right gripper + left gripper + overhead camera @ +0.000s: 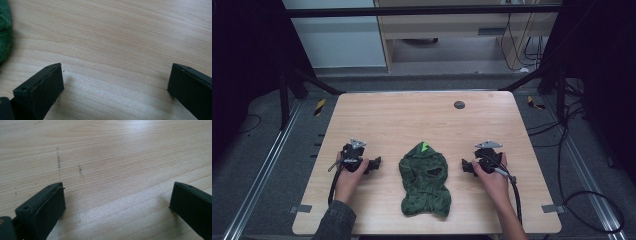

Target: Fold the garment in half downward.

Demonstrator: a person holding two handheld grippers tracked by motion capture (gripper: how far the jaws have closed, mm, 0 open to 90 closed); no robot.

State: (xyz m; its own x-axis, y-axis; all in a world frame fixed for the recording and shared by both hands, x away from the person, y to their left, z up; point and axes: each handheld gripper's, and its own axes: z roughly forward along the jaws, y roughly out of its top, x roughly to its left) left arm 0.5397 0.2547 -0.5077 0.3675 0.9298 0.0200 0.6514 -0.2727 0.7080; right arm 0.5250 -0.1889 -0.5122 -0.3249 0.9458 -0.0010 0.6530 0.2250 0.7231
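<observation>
Green garment (424,181) lies crumpled and untouched on the table (377,115). Left gripper (375,163) and right gripper (466,166) rest beside it, jaws wide, empty. Handling not yet begun.

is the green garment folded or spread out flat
Spread out, a bit rumpled: the green garment lies open on the table, hood and body outline both visible.

round dark disc (459,105) on table (412,120)
</observation>
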